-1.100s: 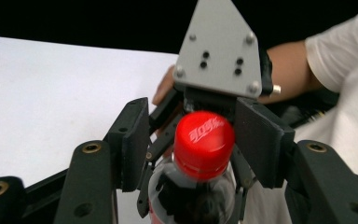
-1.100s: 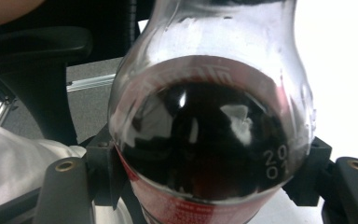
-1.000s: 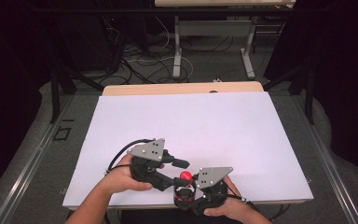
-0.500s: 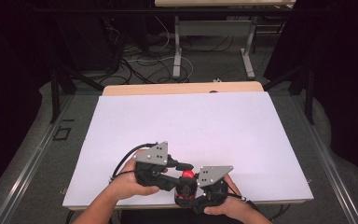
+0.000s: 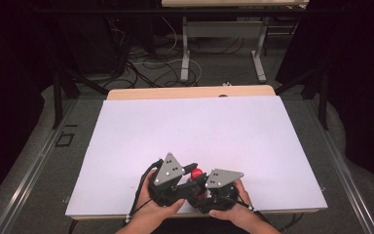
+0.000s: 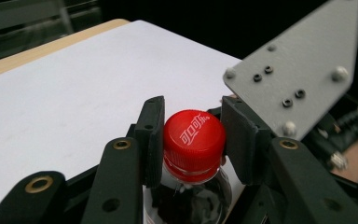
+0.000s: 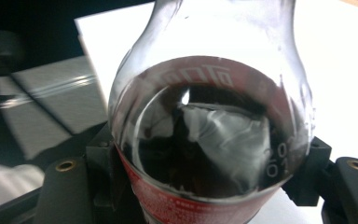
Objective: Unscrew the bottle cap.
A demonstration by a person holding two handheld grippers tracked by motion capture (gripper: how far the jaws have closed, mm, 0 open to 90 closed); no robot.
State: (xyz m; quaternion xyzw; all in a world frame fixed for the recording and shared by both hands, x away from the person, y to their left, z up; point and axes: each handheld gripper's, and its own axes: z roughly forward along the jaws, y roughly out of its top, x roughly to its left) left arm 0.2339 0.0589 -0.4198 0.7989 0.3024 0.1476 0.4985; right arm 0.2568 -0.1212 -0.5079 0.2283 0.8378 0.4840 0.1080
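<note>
Low at the near edge of the white table point(image 5: 199, 131), both grippers side by side, nearly touching, a hand behind each. At left, the left gripper point(image 5: 187, 171), grey plate on top, cable looping off its left side, jaws pointing right toward a red cap point(image 5: 196, 173). From the left gripper view, that cap point(image 6: 194, 138) sitting between the two black pads point(image 6: 151, 135), left pad against its side, right pad close beside it with perhaps a sliver of gap; jaws narrowed to about cap width, firm grip not certain. White lettering on the cap's top, clear neck and dark liquid of the bottle point(image 6: 186, 196) below. Farther right in that view, the other gripper's grey plate, tilted. At right in the high view, the right gripper point(image 5: 209, 192) held low by the table edge, plate on top. From the right gripper view, bottle body point(image 7: 209, 135) wedged between the jaws, pads pressed to either side just above the red label, dark drink and clear shoulder rising toward the table beyond.
</note>
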